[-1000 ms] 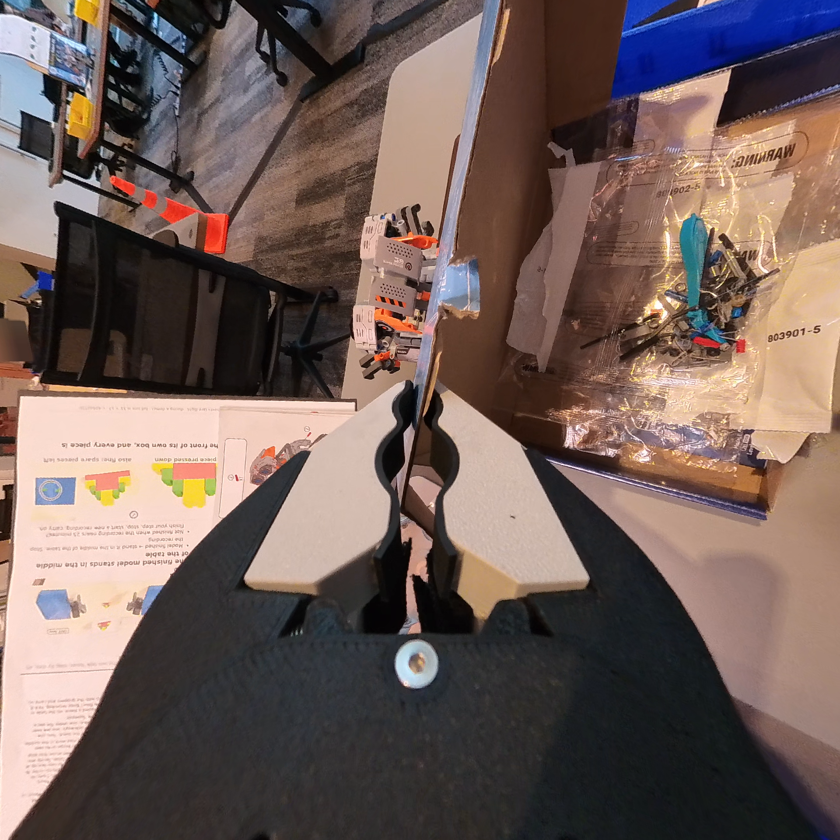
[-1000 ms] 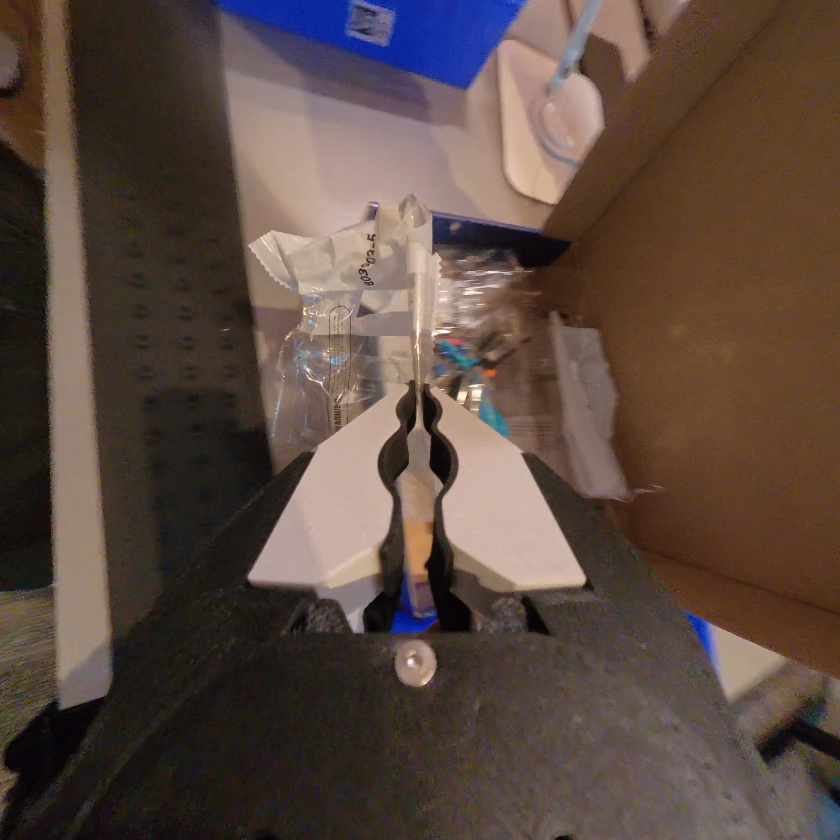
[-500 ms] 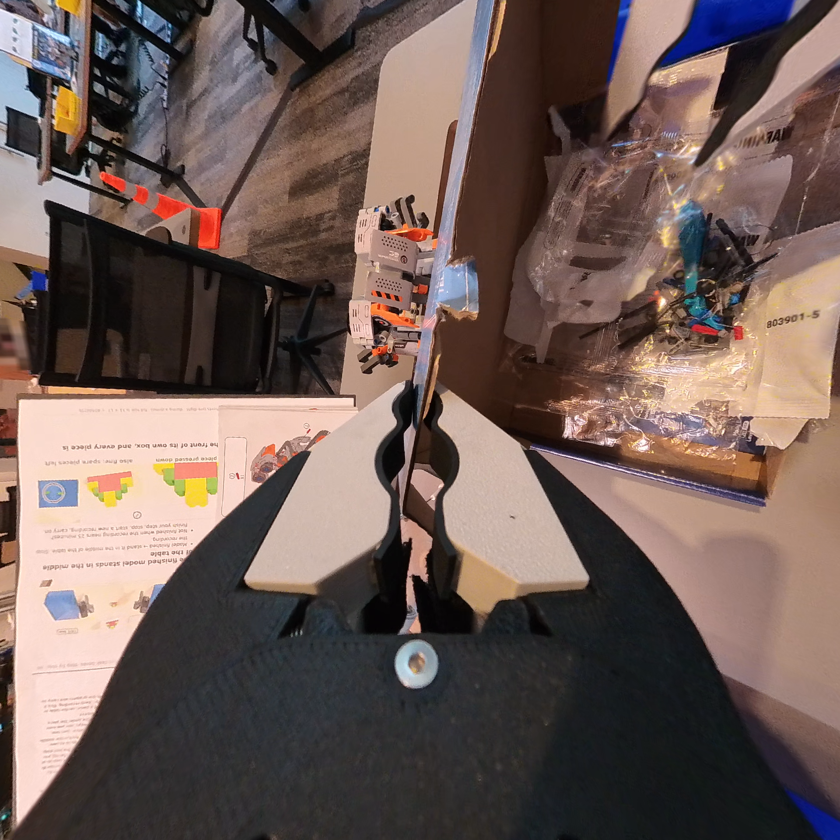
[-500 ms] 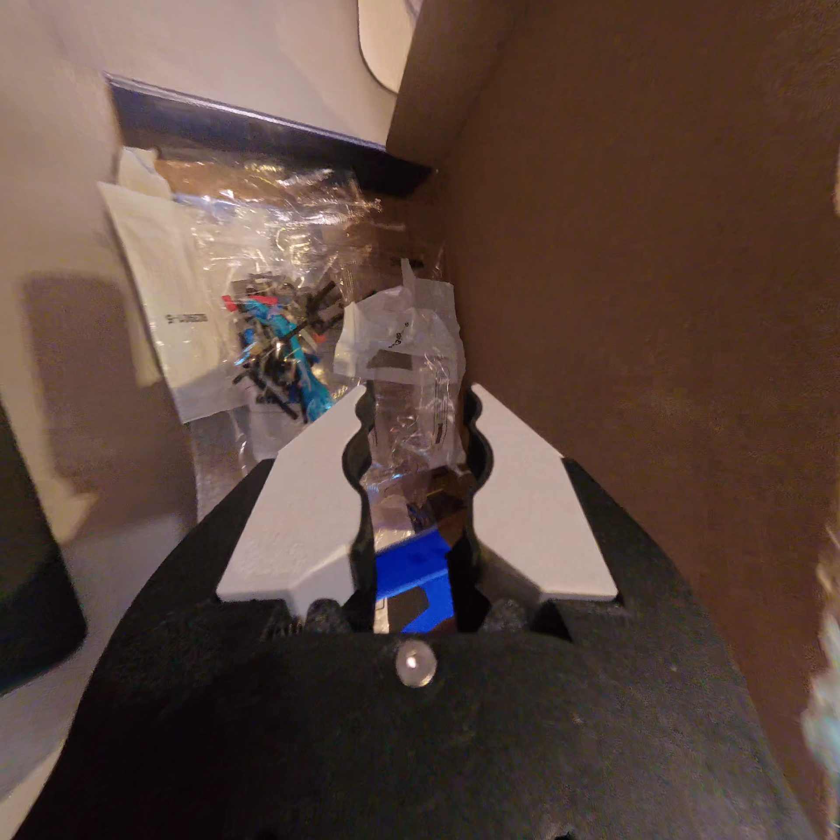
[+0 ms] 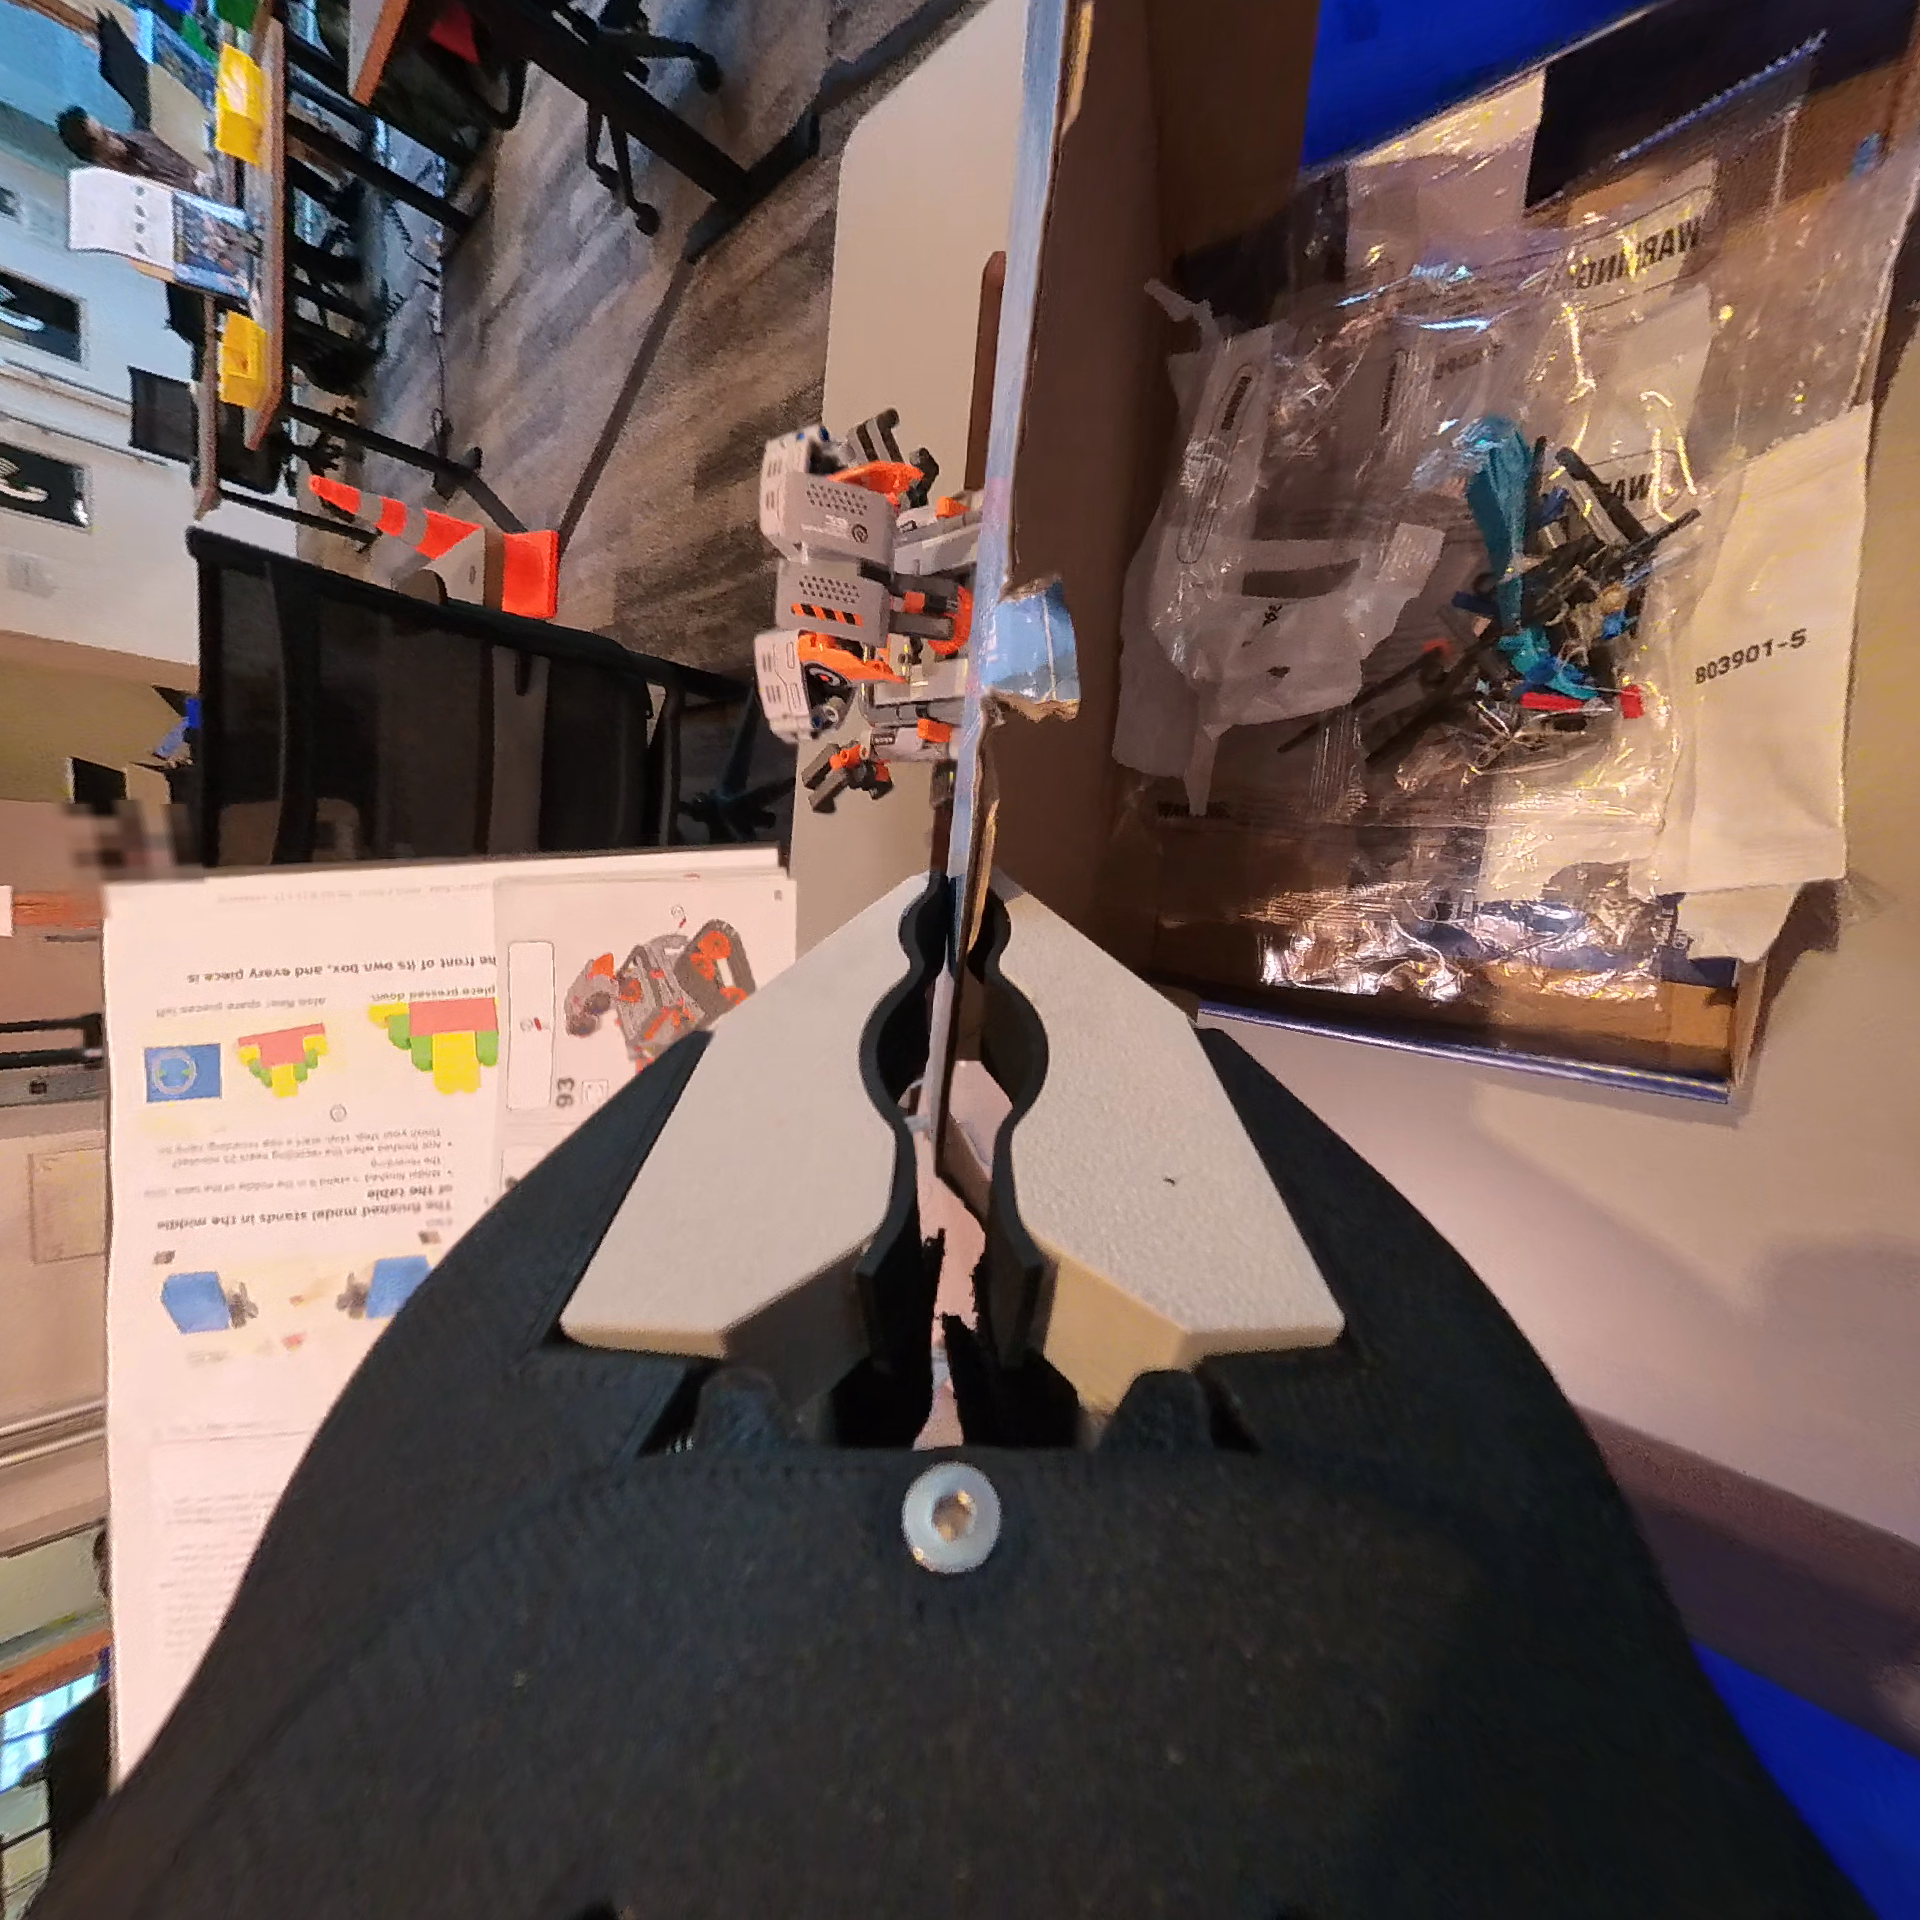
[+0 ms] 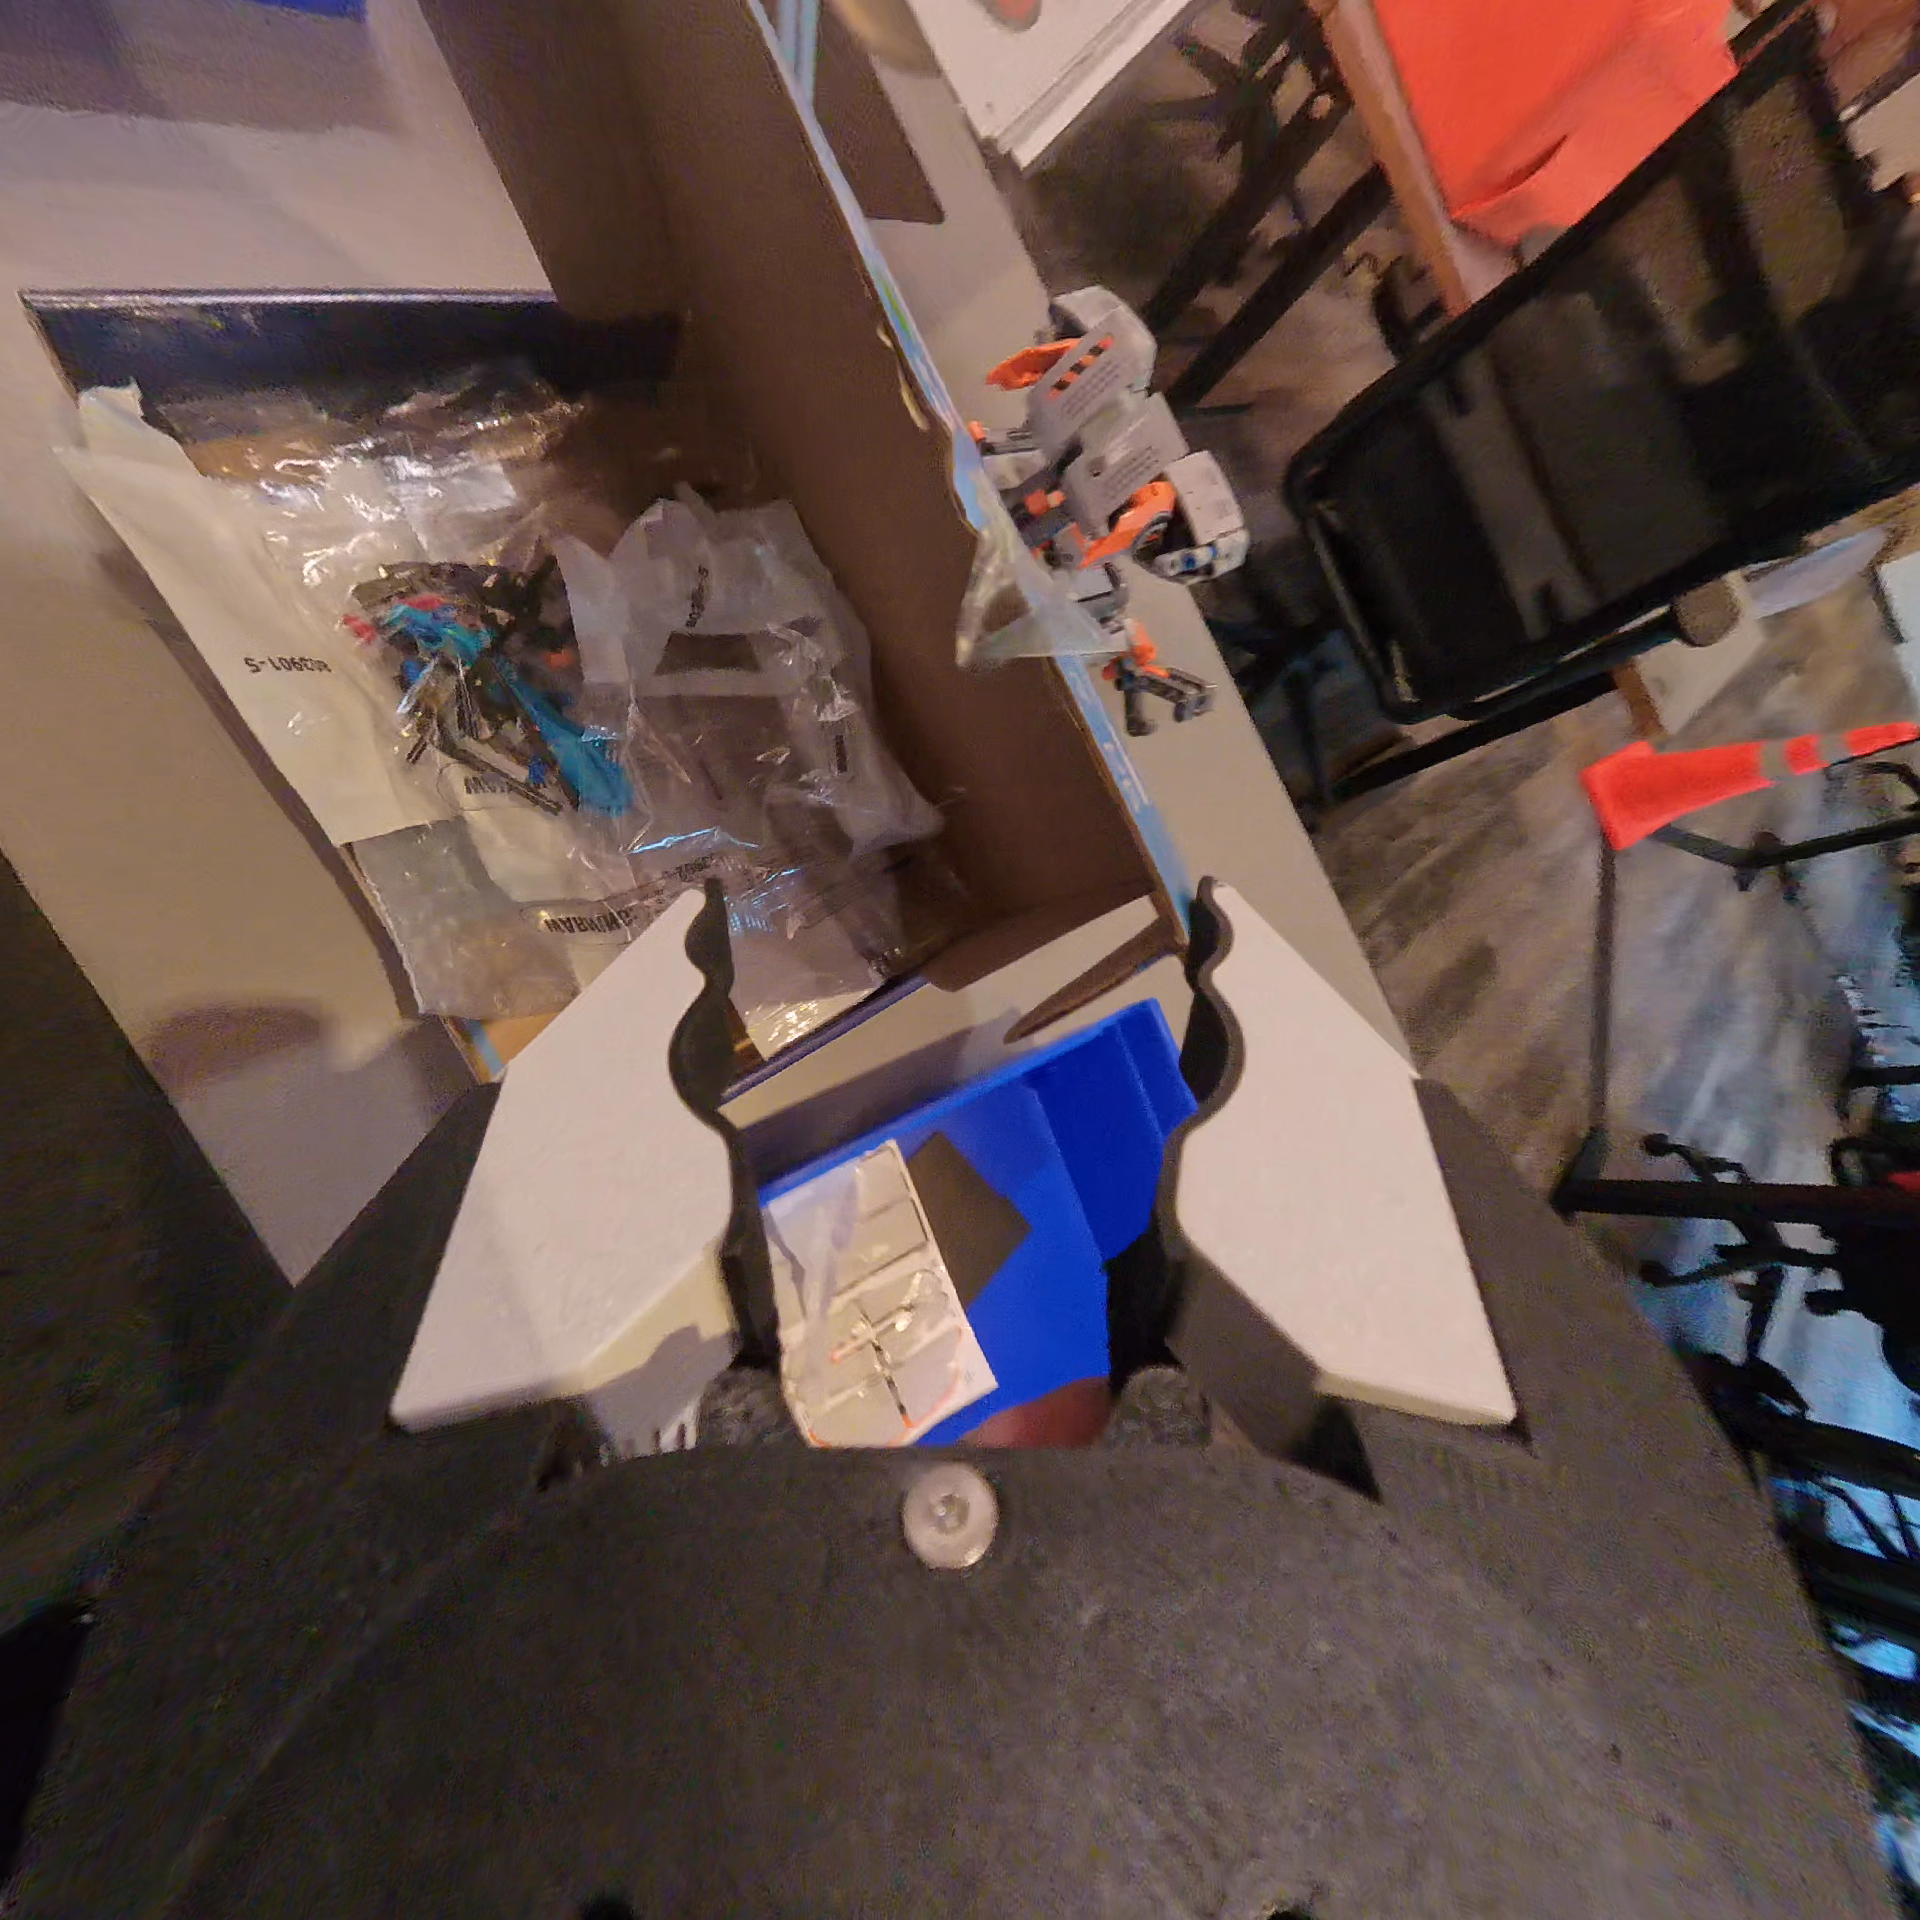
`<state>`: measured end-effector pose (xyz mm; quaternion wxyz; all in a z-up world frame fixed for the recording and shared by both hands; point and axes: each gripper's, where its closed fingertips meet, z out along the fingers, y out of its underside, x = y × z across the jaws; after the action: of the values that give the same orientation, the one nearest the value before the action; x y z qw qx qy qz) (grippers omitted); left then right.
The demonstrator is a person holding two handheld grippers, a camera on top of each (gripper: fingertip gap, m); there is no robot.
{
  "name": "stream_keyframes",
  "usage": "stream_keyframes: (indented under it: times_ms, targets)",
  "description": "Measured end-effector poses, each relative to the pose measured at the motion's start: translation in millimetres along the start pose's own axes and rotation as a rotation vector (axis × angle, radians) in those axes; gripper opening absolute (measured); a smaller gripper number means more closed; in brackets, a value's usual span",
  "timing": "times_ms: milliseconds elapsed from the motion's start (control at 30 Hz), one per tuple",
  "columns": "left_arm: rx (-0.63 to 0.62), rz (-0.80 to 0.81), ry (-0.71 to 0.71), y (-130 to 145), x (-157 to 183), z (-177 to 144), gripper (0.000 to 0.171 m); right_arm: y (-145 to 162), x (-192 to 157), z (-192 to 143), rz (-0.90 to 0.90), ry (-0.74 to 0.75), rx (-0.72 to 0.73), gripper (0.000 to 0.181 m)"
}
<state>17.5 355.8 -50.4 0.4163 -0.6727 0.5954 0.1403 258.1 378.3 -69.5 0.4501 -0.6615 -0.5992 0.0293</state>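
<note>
My left gripper [image 5: 961, 914] is shut on the raised flap [image 5: 1003, 436] of a cardboard box and holds it upright. Inside the box [image 5: 1704, 1060] lie clear plastic bags [image 5: 1278, 540], one with small black, teal and red parts [image 5: 1538, 613]. My right gripper [image 6: 956, 925] is open and empty, above the near corner of the same box [image 6: 831, 343]. The bags [image 6: 727, 644] and the bag of parts [image 6: 488, 665] lie just beyond its left finger. A grey and orange brick model [image 5: 852, 603] stands on the table behind the flap; it also shows in the right wrist view [image 6: 1112, 457].
A blue bin [image 6: 1049, 1164] with a labelled front sits under the right gripper. Printed instruction sheets [image 5: 312, 1070] lie left of the box. A black mesh chair [image 5: 416, 717] and an orange-striped cone [image 5: 436, 530] stand on the carpet beyond the table edge. Tip to tip, the grippers are about 25 cm apart.
My right gripper opened and let go of a clear plastic bag, which now lies in the box, then drew back over the box's corner. My left gripper kept hold of the flap.
</note>
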Motion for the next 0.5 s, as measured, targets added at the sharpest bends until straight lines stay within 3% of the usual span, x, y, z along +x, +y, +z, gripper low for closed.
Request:
stream_keyframes:
  times_ms: [100,167,267,500]
  targets:
    - [0.01,0.01,-0.002,10.0,9.6,-14.2,0.0,-6.0,-15.8,15.5,0.056,-0.08,0.045,0.09]
    - [0.024,0.008,0.016,17.5,20.1,-21.8,0.0,-9.2,-27.1,15.9,0.05,-0.104,0.056,0.082]
    - [0.041,0.006,0.052,25.6,42.3,-28.1,0.0,-15.0,-55.8,9.5,0.044,-0.194,0.087,0.055]
    - [0.007,0.067,0.101,31.1,109.7,-32.2,0.006,10.7,-118.8,11.9,-0.02,-0.235,-0.029,0.036]
